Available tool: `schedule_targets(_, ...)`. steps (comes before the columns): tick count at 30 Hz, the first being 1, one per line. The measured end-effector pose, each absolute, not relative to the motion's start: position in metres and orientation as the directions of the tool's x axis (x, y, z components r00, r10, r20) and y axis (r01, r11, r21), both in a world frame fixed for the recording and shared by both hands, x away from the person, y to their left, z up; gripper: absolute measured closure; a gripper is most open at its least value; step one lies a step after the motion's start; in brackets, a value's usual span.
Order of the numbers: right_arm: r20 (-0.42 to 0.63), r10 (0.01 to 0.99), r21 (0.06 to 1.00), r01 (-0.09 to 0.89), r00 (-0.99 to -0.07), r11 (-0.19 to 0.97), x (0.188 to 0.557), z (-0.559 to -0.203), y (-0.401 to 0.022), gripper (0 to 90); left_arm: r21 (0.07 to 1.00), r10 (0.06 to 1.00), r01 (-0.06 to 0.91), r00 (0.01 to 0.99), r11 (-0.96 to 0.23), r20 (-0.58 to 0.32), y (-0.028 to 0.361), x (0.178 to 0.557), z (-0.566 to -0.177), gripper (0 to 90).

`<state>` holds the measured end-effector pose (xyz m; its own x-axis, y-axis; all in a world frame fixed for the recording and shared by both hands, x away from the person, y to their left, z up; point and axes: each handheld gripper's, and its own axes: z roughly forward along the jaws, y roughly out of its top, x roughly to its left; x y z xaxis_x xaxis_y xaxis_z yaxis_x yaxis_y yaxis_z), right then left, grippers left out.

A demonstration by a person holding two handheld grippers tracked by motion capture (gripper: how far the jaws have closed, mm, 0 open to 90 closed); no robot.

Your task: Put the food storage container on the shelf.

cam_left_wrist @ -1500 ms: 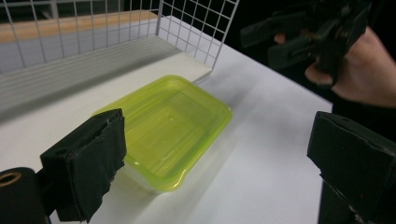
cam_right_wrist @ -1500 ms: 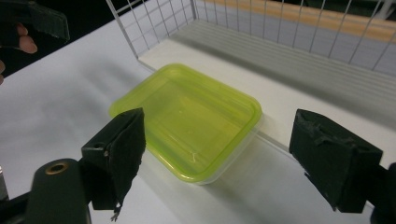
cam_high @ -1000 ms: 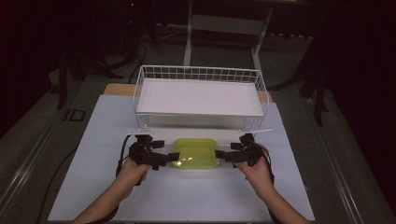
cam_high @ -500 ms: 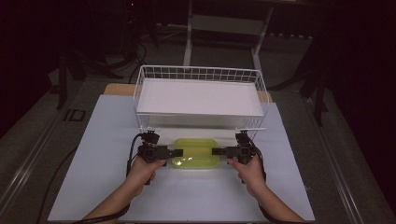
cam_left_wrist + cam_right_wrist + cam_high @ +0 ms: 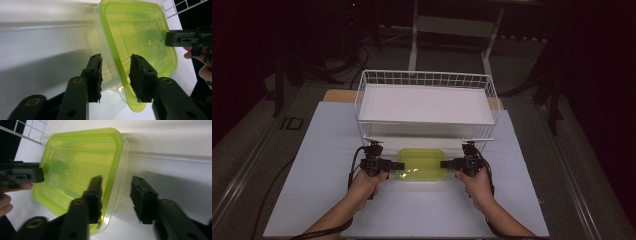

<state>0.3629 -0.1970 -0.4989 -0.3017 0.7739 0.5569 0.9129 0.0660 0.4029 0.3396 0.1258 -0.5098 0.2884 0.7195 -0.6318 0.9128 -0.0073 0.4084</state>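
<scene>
- The yellow-green lidded plastic container sits on the white bench, between the two claws and just in front of the white wire basket.
- The left claw straddles the container's left end. In the left gripper view its jaws have just been closing, with the lid rim between them. A gap shows beside the clear wall, so this claw is not clenched yet.
- The right claw mirrors it at the right end. Its jaws have also just been closing, one over the lid and one outside the wall, with no firm pinch visible.
- To do this well, I judge both claws should finish closing together, so that neither one shoves the light container sideways.
- Keep each claw level and seated deep enough to catch the wall under the lid, not the lid lip alone, which could pop off.
- Lift evenly with both hands, since the basket wall is near.
</scene>
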Motion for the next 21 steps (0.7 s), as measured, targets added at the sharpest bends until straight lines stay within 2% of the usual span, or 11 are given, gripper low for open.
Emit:
schedule_targets(5, 0.56, 0.768, 0.41, 0.909, -0.312, 0.07, 0.3614, -0.4968, -0.1939, 73.4, 0.41, 0.726, 0.912, 0.274, 0.012, -0.631, 0.1256, 0.3398, -0.5085, 72.6)
schedule_targets(21, 0.552, 0.782, 0.407, 0.912, -0.289, 0.049, 0.355, -0.4941, -0.1915, 76.1, 0.397, 0.741, 0.918, 0.26, 0.01, -0.619, 0.1232, 0.3365, -0.5042, 75.5)
